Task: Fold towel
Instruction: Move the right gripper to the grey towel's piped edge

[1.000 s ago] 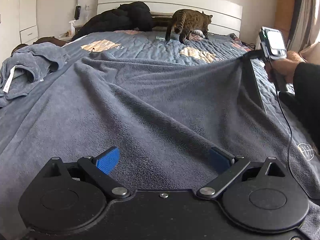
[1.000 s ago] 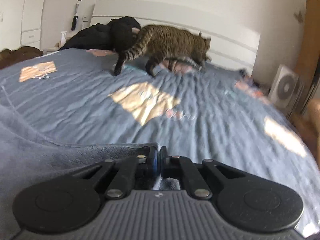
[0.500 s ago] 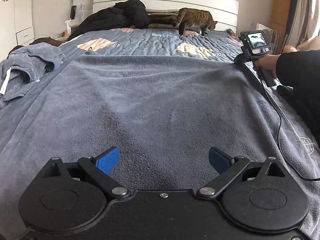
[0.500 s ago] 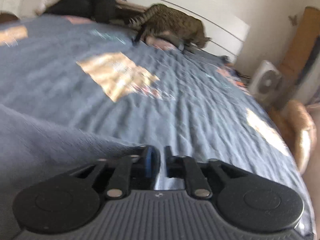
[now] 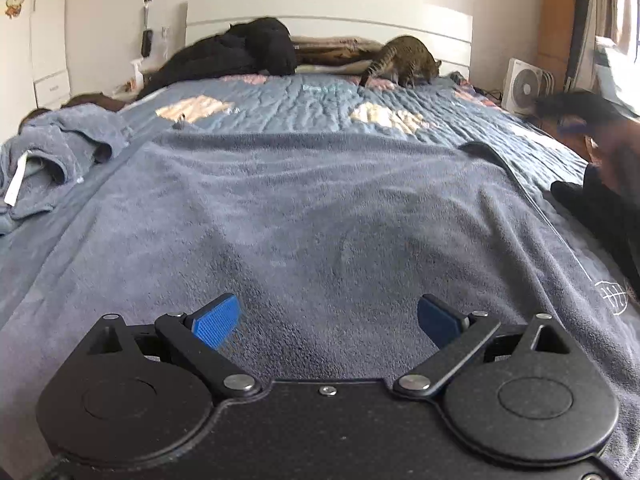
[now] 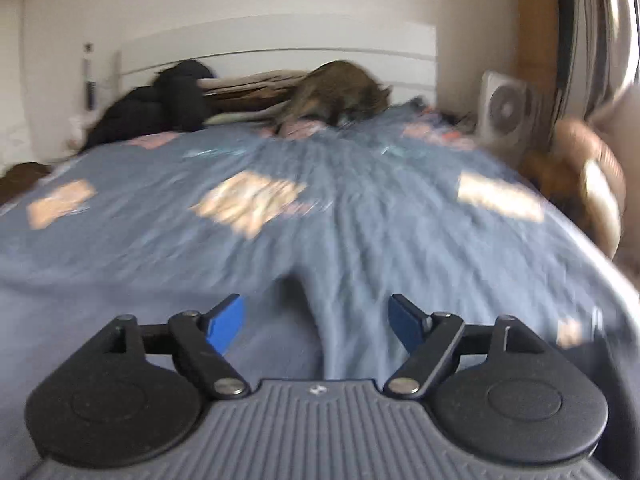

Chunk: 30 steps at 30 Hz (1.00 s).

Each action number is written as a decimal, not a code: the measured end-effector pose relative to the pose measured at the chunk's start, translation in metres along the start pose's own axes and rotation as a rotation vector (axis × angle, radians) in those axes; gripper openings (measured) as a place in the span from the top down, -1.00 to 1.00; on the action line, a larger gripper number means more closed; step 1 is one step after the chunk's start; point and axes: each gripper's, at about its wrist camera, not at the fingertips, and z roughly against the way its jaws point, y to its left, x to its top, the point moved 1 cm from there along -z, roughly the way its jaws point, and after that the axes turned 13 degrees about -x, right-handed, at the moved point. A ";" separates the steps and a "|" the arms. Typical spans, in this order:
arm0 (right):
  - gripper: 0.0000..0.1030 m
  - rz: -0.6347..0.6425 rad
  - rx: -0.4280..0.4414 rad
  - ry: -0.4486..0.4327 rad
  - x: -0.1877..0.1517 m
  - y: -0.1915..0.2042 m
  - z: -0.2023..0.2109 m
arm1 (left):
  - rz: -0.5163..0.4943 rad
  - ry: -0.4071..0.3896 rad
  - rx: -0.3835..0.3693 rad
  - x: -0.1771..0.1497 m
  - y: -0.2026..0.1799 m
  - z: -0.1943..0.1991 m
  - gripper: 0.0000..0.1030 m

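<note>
two grippers, both with jaws spread wide, were over a big gray towel (image 5: 320,216) on the bed (image 5: 304,100).

the left gripper (image 5: 329,317) held nothing, and its blue pads (image 5: 216,321) sat just above the towel. the towel lay flat over the near part of the bed, with one far corner (image 5: 478,149) curled up a little. the right gripper (image 6: 318,320) held nothing too. the towel's corner (image 6: 292,280) lay between its open jaws, but that view was blurry, so it was hard to tell if it touched. a second gray towel (image 5: 52,152) sat crumpled at the left side of the bed. a striped cat (image 5: 402,60) stood near the headboard (image 5: 328,12), next to a black pile of clothes (image 5: 240,52). a white fan (image 5: 524,88) stood beside the bed on the right. a dark sleeve (image 5: 600,208) showed at the right edge.
</note>
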 end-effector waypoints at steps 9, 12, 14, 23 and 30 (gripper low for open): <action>-0.63 -0.067 0.078 0.123 -0.135 0.001 0.168 | -0.032 -0.076 0.010 0.000 -0.009 0.028 -0.87; -0.63 -0.073 0.063 0.144 -0.165 -0.003 0.205 | -0.019 -0.117 0.016 0.010 -0.006 0.054 -0.87; -0.63 -0.087 0.041 0.158 -0.181 -0.009 0.224 | -0.016 -0.146 0.019 0.016 -0.004 0.074 -0.87; -0.62 -0.260 -0.037 0.279 -0.248 -0.055 0.271 | 0.009 -0.194 -0.100 -0.002 -0.038 0.126 -0.95; -0.58 -0.307 -0.007 0.282 -0.291 -0.061 0.282 | 0.010 -0.119 -0.242 -0.052 -0.097 0.099 -0.96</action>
